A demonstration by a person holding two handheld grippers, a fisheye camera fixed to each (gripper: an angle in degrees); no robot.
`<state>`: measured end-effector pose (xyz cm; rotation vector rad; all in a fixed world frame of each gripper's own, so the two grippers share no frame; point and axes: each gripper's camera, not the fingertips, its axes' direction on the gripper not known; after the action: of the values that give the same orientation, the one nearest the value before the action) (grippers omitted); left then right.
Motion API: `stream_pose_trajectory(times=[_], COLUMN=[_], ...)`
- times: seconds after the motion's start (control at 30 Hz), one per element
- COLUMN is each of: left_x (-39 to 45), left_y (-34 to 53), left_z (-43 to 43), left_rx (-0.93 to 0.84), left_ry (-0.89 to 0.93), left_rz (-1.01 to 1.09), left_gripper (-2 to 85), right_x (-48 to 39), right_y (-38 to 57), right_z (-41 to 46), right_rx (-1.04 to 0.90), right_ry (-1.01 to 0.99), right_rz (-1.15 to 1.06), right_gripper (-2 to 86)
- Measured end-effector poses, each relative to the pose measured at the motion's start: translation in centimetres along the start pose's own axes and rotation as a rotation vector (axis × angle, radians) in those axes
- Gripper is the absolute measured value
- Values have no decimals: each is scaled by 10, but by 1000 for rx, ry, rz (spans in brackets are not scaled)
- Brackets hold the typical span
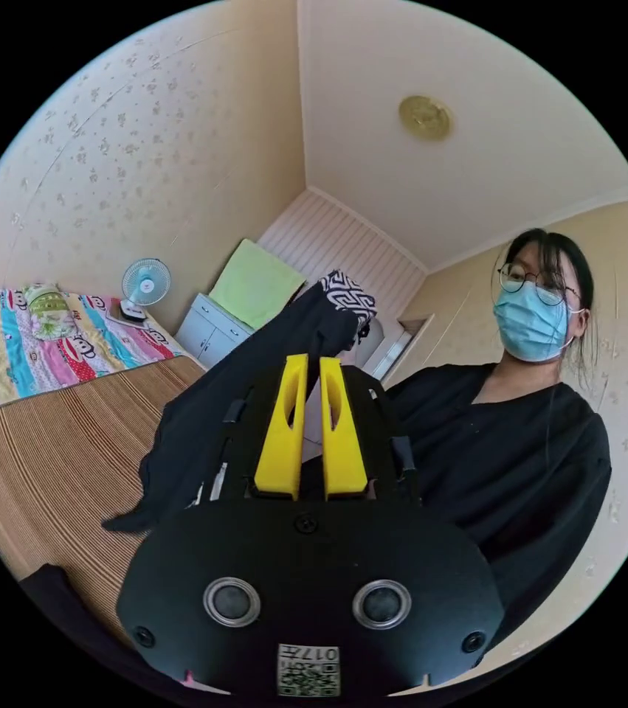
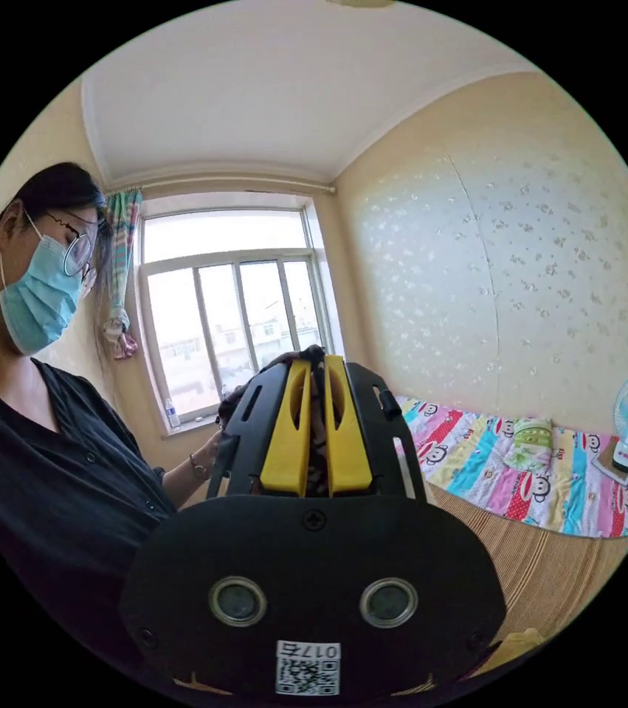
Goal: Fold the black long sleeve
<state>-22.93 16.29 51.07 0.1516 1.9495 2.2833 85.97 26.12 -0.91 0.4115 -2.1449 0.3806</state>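
- In the left gripper view, the quilt (image 1: pixel 26 346) is lying at the far left of the bed, with a fan (image 1: pixel 145 284) standing just past it; both are well apart from the work and are playing no part in it.
- The mat (image 1: pixel 63 450) is covering the near part of the bed, probably the surface where the fold is meant to be laid.
- The shirt (image 1: pixel 254 369) is hanging in the air above the mat, one end trailing down toward it and a patterned end (image 1: pixel 349 293) lifted highest; holding it up like this is likely letting it drop straight so sleeves and hems can be found.
- The left gripper (image 1: pixel 312 361) is sitting with its jaws narrow, tips close together at the cloth; it seems to be pinching the shirt, though the black cloth against the black frame is making the contact hard to confirm.
- The person (image 1: pixel 520 450) is standing to the right, facing the garment.
- In the right gripper view, the person (image 2: pixel 40 472) is looking down at the tongs.
- The right gripper (image 2: pixel 316 363) is holding its jaws narrow too, with dark cloth (image 2: pixel 316 442) showing in the slit between them, so it is clamping an edge of the shirt.
- I judge the fold is not begun: the shirt needs spreading flat first.
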Motion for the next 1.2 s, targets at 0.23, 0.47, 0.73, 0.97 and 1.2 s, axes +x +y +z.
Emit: stream_pose_trajectory(times=[0.23, 0.47, 0.73, 0.97, 1.2], left_x=[5, 36, 65, 63, 102], left_y=[3, 4, 6, 9, 12], left_z=[127, 227, 216, 248, 181], left_rx=[-248, -207, 5, -66, 245], left_ry=[48, -320, -401, -397, -275], left_rz=[74, 129, 148, 170, 297], left_gripper=[139, 166, 165, 99, 7], right_x=[-48, -86, -91, -84, -31], right_y=[-11, -18, -25, -33, -48], right_z=[2, 5, 14, 38, 40], right_rx=[132, 239, 256, 189, 1], right_ry=[183, 272, 177, 148, 248], right_rz=[-65, -117, -104, -88, 28], right_gripper=[37, 35, 34, 36, 36])
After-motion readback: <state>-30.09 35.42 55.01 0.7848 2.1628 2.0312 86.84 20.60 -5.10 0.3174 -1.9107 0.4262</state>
